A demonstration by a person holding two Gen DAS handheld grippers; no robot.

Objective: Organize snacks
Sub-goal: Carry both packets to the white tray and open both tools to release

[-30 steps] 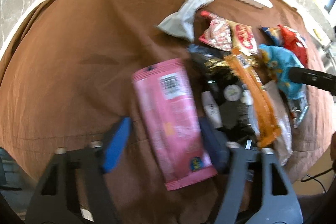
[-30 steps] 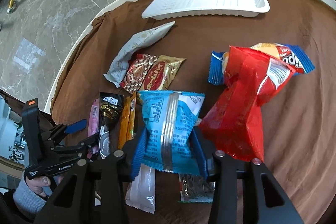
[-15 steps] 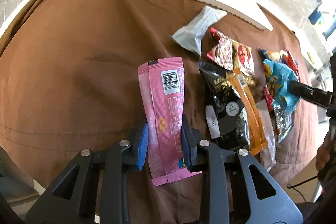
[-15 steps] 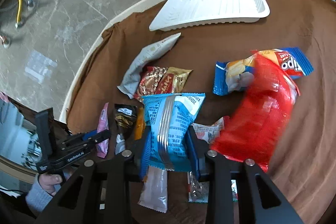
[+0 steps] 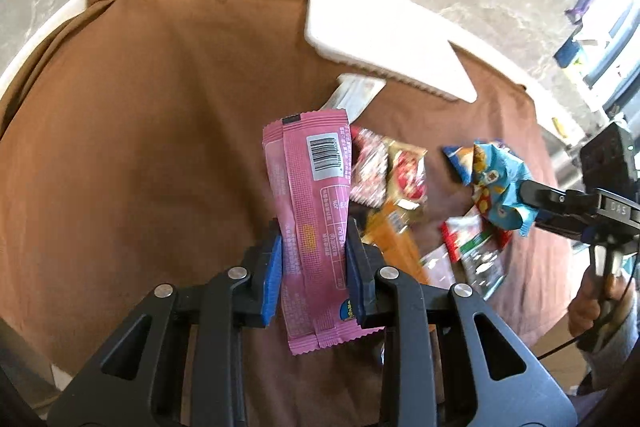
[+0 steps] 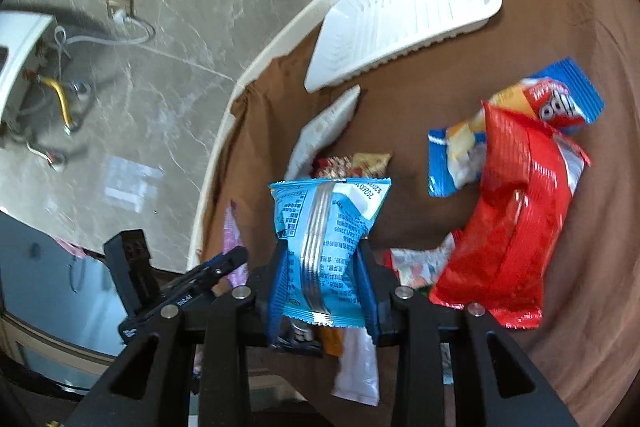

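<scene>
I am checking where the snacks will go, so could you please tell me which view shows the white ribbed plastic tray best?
The right wrist view: the white ribbed plastic tray shows its ribbed inside and whole rim there. The left wrist view shows it only edge-on and overexposed.

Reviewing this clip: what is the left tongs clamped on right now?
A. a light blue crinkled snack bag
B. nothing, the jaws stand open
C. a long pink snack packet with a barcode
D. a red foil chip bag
C: in the left wrist view the left tongs have their blue pads pressed on both sides of the long pink snack packet with a barcode.
</scene>
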